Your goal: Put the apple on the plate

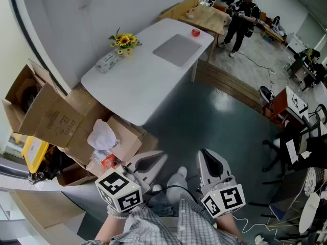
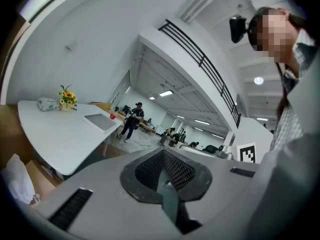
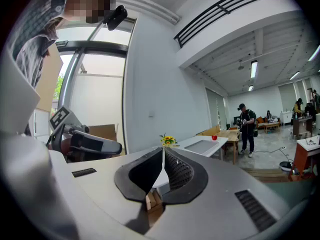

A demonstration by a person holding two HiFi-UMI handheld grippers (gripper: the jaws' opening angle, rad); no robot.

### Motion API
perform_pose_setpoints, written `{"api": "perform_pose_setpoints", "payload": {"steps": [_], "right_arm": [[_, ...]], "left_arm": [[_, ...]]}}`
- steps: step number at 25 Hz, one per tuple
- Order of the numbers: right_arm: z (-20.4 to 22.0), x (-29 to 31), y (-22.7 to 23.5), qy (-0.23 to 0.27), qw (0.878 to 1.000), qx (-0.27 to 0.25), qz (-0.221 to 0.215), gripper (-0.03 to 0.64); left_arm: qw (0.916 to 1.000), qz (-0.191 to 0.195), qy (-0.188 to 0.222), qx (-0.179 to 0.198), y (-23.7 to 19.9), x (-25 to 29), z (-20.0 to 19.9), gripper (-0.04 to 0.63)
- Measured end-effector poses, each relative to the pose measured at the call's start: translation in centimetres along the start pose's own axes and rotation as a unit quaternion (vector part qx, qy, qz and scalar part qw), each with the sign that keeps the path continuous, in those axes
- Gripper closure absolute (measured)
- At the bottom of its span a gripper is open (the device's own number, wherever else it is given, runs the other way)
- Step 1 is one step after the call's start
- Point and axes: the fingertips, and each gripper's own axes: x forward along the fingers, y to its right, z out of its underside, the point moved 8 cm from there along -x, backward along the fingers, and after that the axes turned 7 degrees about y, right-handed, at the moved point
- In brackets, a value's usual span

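Observation:
A small red apple sits at the far end of the white table, just beyond a flat grey rectangular plate. Both grippers are held low against my body, well short of the table. The left gripper is shut with nothing in it, and so is the right gripper. In the left gripper view the apple and plate appear far off beyond the shut left gripper. The right gripper view shows the apple and plate small past the shut right gripper.
A pot of sunflowers and a tissue pack stand by the table's wall side. Open cardboard boxes crowd the floor at the left. A person stands beyond a wooden table. Chairs and desks fill the right.

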Motion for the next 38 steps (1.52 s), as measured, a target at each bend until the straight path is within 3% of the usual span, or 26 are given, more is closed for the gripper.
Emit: {"api": "perform_pose_setpoints", "payload": {"steps": [8,18,27,38], "right_arm": [[-0.2,1.8,0.6,0.001,1.0,-0.007,-0.012,0.586],[0.0,3.7,4.3,0.005,1.0,0.024,0.011,0.586],[-2.4,7.9,10.1,0.025,0.999,-0.004,-0.027,0.586],[-3.2,9.1,20.0,0.039,0.999,0.001,-0.001,0.586]], "left_arm": [[0.9999,-0.01,-0.001,0.01,-0.9,0.7,-0.5,0.584],[0.9998,-0.014,0.0,0.017,-1.5,4.1,-1.0,0.584],[0.9987,-0.025,0.035,0.027,-2.0,10.5,-3.6,0.584],[0.9982,-0.015,0.037,0.045,-1.5,20.0,-4.3,0.584]]}}
